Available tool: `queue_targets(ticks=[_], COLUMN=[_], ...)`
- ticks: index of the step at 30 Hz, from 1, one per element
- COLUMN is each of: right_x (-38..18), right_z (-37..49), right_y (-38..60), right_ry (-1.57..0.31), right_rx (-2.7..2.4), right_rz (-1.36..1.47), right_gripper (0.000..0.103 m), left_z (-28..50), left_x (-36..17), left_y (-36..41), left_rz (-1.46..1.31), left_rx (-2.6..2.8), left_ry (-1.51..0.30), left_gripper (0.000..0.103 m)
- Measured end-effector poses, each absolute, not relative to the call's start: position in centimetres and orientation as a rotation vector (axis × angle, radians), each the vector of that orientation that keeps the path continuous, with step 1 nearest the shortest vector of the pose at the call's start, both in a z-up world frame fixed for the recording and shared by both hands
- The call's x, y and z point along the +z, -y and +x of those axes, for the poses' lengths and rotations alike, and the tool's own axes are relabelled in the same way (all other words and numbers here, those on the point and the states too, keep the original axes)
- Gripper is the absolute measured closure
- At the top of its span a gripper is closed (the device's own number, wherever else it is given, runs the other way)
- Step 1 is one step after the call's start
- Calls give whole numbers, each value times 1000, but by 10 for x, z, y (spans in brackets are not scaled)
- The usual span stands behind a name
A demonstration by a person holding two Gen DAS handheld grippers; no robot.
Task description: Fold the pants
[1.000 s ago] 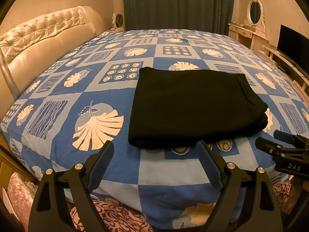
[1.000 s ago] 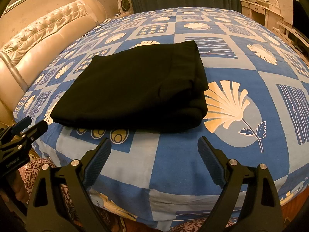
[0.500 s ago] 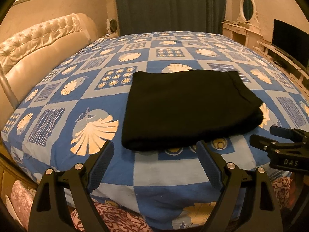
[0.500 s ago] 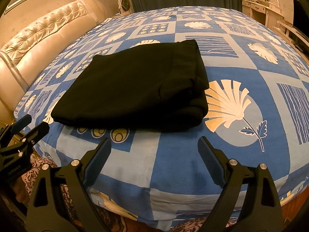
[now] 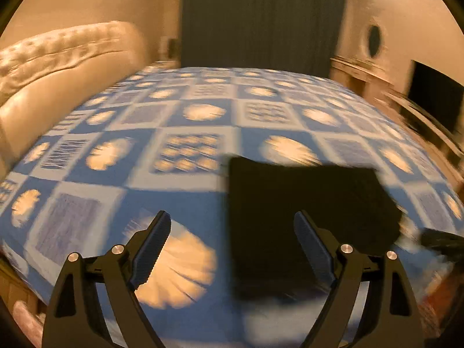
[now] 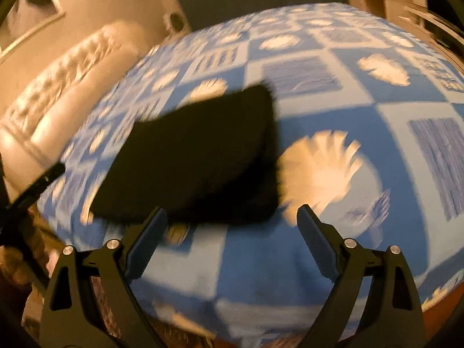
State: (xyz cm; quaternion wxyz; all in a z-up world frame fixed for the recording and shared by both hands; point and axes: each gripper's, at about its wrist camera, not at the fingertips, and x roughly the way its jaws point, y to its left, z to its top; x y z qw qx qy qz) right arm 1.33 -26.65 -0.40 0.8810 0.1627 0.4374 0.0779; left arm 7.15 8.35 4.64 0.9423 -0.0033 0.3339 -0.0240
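The black pants (image 5: 304, 211) lie folded into a flat rectangle on the blue patterned bedspread (image 5: 139, 174). Both views are motion-blurred. My left gripper (image 5: 232, 243) is open and empty, hovering over the near edge of the bed with the pants' left edge between its fingers. In the right wrist view the pants (image 6: 197, 156) lie left of centre. My right gripper (image 6: 232, 232) is open and empty, just short of the pants' near edge. The other gripper shows blurred at the left edge (image 6: 34, 185) of that view.
A cream tufted headboard (image 5: 58, 66) runs along the left. Dark curtains (image 5: 261, 17) hang behind the bed. A dresser with an oval mirror (image 5: 374, 40) and a dark TV screen (image 5: 435, 92) stand at the right. The bed edge drops off just below the grippers.
Both views now blur from fast motion. The left gripper has swung left, so the pants sit further right in its view. The right gripper has tilted and shifted. Both stay open.
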Motion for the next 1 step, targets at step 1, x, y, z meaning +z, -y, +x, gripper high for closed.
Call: queue_targets(ticks=[1], right_x=[-1], right_z=[24], right_y=[283], right_ry=[-887], right_rx=[130], right_rz=[347], right_gripper=[6], left_z=[83], left_x=[45], left_y=[-96], left_rz=[-12], left_rx=[-26], left_ry=[-676], left_gripper=[17])
